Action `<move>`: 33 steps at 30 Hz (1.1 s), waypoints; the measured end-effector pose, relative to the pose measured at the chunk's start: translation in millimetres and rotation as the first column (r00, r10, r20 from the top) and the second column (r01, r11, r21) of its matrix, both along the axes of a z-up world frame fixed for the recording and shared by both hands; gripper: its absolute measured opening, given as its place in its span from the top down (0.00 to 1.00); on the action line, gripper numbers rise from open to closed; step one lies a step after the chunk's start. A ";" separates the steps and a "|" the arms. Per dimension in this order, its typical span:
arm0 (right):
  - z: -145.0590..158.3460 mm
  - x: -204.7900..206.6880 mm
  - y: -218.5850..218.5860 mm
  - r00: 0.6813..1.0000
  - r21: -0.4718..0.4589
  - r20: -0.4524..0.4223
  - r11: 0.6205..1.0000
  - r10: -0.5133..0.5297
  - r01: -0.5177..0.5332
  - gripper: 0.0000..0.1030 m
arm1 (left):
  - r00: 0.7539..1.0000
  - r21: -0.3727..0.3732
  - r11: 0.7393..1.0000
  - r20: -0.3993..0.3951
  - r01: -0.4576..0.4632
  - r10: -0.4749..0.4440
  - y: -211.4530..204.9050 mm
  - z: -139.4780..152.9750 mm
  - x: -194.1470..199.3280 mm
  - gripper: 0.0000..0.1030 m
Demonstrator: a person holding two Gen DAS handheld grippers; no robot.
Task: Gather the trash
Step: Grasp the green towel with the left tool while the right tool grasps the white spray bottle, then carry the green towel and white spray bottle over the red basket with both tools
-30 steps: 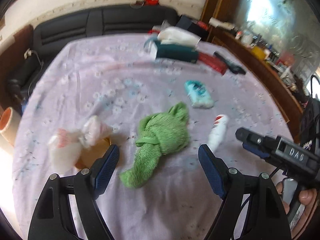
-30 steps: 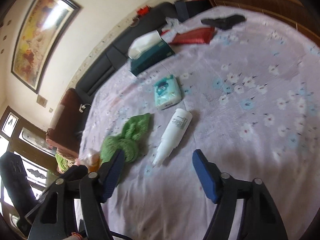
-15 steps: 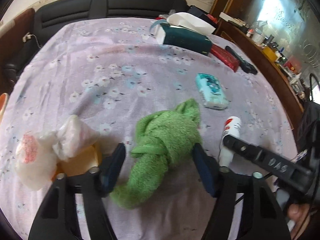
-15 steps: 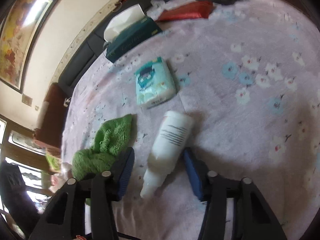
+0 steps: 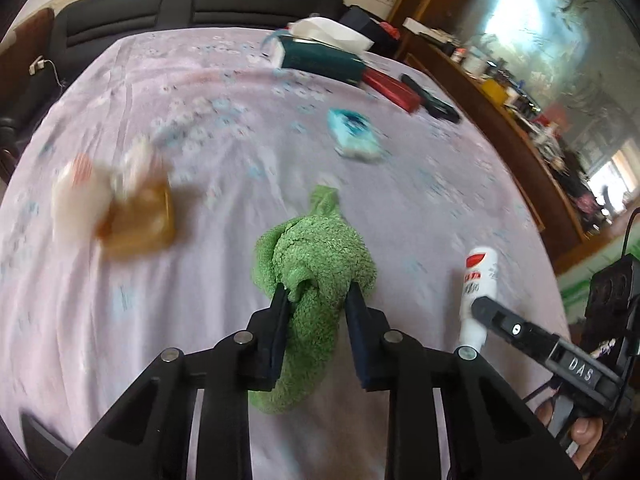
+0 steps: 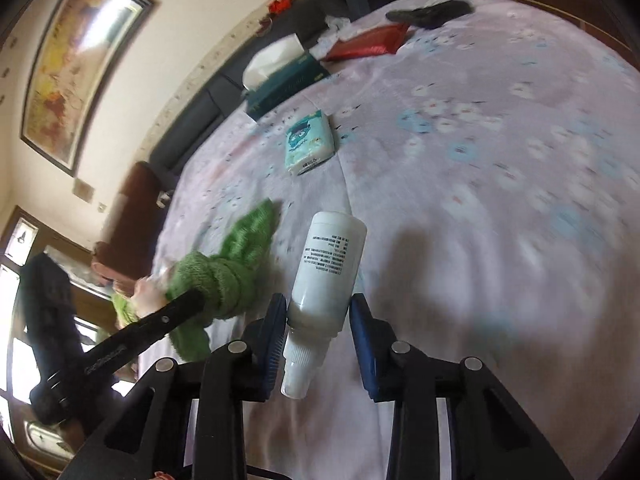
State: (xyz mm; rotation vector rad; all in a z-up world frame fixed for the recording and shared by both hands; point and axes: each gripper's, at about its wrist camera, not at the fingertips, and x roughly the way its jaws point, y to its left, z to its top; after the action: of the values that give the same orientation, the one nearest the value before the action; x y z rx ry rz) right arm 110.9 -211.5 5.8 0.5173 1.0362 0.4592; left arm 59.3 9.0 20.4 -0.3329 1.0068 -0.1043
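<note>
My left gripper point(image 5: 318, 300) is shut on a knotted green towel point(image 5: 316, 256) and holds it just above the floral bedspread point(image 5: 224, 128); the towel also shows in the right wrist view point(image 6: 224, 272). My right gripper point(image 6: 318, 312) is shut on a white spray bottle point(image 6: 330, 268), nozzle toward the camera; the bottle also shows at the right of the left wrist view point(image 5: 478, 280). A crumpled white bag with an orange-brown packet point(image 5: 120, 204) lies blurred to the left of the towel.
A teal tissue pack point(image 5: 352, 136) point(image 6: 308, 142) lies mid-bed. A dark green tissue box point(image 5: 324, 56) point(image 6: 280, 80), a red pouch point(image 5: 392, 86) point(image 6: 368, 44) and a black object point(image 5: 432, 102) point(image 6: 428, 12) lie at the far side. A black sofa point(image 5: 192, 4) stands behind; a wooden cabinet point(image 5: 500, 120) stands right.
Both grippers moved forward and down, then shut: the left on the green towel, the right on the white bottle. The towel now hangs raised off the bedspread.
</note>
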 end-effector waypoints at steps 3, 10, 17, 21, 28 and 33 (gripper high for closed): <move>14.0 -41.8 -26.0 0.999 0.021 0.046 1.000 -0.019 0.018 0.67 | 0.999 -0.034 0.998 0.020 0.047 -0.046 -19.8 5.5 -37.4 0.75; 47.5 -121.1 -77.9 0.984 0.027 0.155 0.996 -0.083 0.080 0.67 | 0.985 -0.074 0.988 0.114 0.135 -0.126 -59.2 32.9 -93.6 0.77; 91.6 -183.8 -126.9 0.938 0.018 0.301 0.984 -0.174 0.177 0.67 | 0.955 -0.065 0.972 0.210 0.226 -0.208 -102.7 73.9 -110.7 0.78; 106.2 -209.3 -153.0 0.902 -0.008 0.368 0.970 -0.225 0.245 0.67 | 0.930 -0.047 0.959 0.264 0.279 -0.257 -126.7 93.7 -123.6 0.78; 130.8 -259.0 -202.7 0.846 0.015 0.422 0.935 -0.327 0.354 0.67 | 0.867 -0.041 0.920 0.353 0.390 -0.352 -171.9 128.9 -147.6 0.79; 147.7 -299.5 -237.0 0.788 0.026 0.467 0.897 -0.401 0.441 0.67 | 0.809 -0.042 0.875 0.403 0.483 -0.428 -206.6 152.9 -162.8 0.81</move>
State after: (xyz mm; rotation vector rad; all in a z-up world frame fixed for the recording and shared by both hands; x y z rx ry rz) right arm -188.6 -448.6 153.5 0.5140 0.4510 0.1210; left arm -103.5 -197.5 173.4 -0.1812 0.6703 -0.6633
